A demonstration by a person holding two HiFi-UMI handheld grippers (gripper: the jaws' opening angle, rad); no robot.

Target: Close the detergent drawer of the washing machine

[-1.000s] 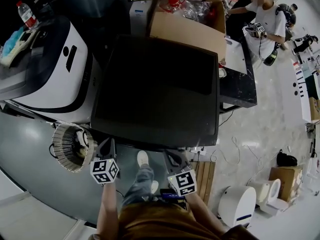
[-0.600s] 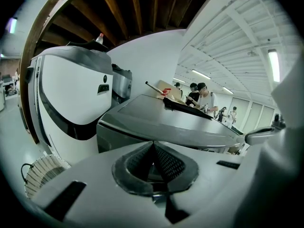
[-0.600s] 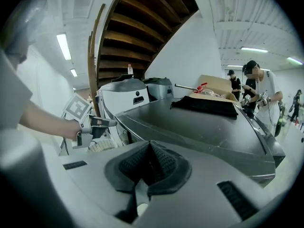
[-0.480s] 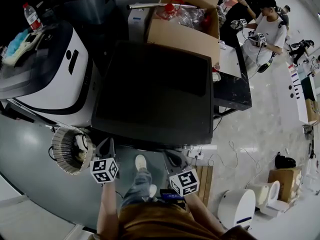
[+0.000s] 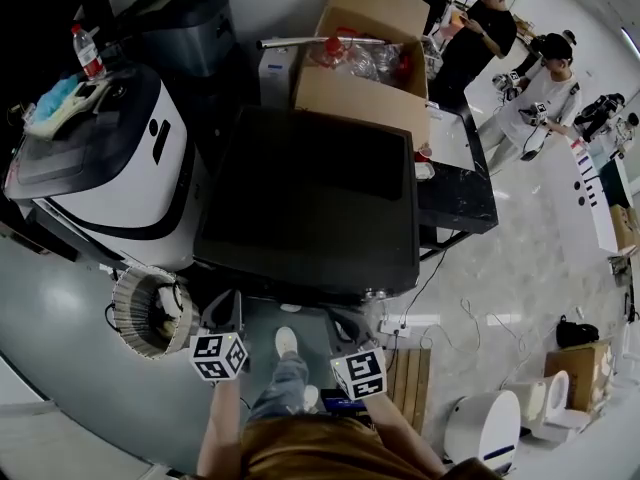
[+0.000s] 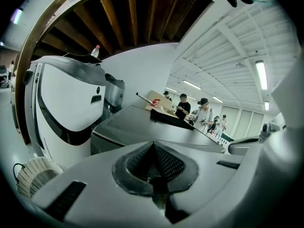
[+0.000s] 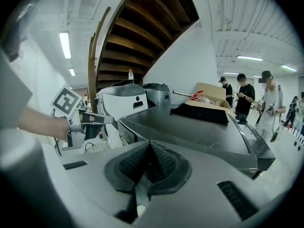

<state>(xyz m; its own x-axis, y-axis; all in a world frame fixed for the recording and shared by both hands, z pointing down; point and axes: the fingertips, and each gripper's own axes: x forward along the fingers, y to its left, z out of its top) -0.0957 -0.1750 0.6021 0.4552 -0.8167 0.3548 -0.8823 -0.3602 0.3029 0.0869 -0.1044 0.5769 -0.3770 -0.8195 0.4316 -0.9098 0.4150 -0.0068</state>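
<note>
1. Left gripper point(image 5: 226, 306), one. Head view 7 o'clock, at the washer's near-left corner. Pads pressed together in its own view point(image 6: 154, 163), nothing between them.
2. Right gripper point(image 5: 346, 320), one. Head view 6 o'clock, before the near edge, right of middle. Pads likewise together point(image 7: 149, 163), empty.
3. Round wire fan point(image 5: 145, 311), one. On the floor at 8 o'clock, just beside the left gripper.
4. Washer point(image 5: 310, 203), one, dark. At 12 o'clock from both grippers, apart from both.
5. Front panel point(image 7: 124, 136), one strip under the near edge of the top.
6. Detergent drawer: no view shows it plainly, nor whether it stands out. Judged to sit in the front panel with its long axis near to far, so the closing push would run toward 12 o'clock. If it is at the panel's left end, the left gripper is nearer.
7. White machine point(image 5: 110, 168), one, at 10 o'clock, beside the washer.
8. Bottle point(image 5: 87, 50), one, on the white machine at 11 o'clock.
9. Carton point(image 5: 362, 78), one, open, behind the washer at 12 o'clock.
10. People point(image 5: 470, 43), at least three, at 1 o'clock, well apart.
</note>
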